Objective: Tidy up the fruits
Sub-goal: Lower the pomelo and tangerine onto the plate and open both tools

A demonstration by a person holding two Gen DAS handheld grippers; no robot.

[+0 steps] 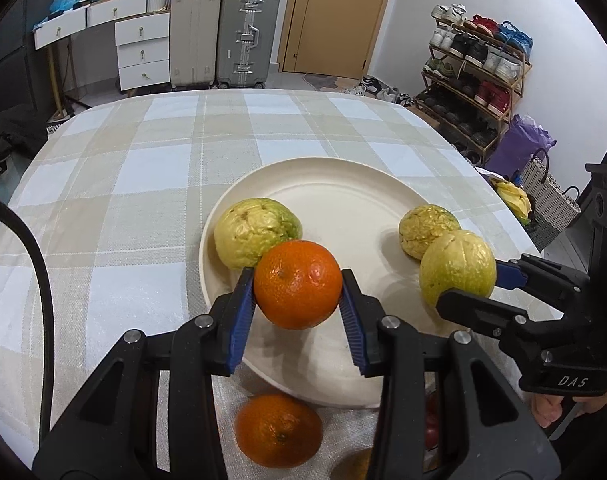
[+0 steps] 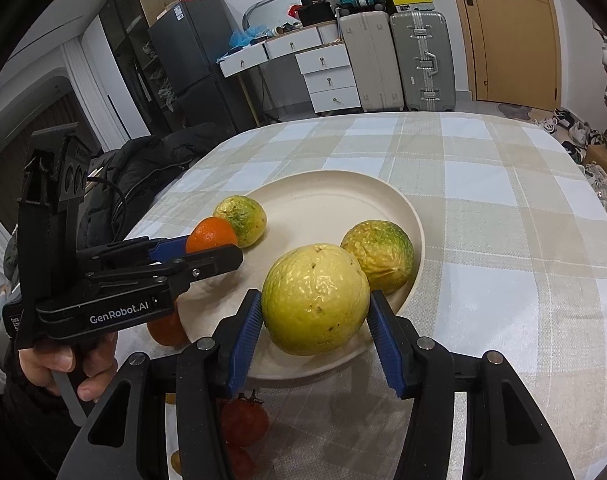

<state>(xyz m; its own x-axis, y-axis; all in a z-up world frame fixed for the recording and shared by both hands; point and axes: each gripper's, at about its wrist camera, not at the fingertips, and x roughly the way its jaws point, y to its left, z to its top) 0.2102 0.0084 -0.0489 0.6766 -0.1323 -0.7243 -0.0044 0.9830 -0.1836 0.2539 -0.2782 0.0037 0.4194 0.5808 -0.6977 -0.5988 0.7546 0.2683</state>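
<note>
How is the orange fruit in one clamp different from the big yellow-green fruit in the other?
The orange, held by the left gripper, is smooth, bright orange and the smaller of the two. The yellow-green fruit, held by the right gripper, is larger, pale yellow-green, with wrinkled, bumpy skin. The orange hangs near the plate's left side, the yellow-green fruit near its right. Both are round and clamped between blue pads above the plate.

A lived-in home is showing here, probably a dining room doubling as storage. Suitcases (image 1: 225, 36) are standing against the far wall beside white drawers (image 1: 143, 54), a shoe rack (image 1: 473, 68) is overflowing at right, and a checked tablecloth (image 1: 143, 168) is covering the table.
</note>
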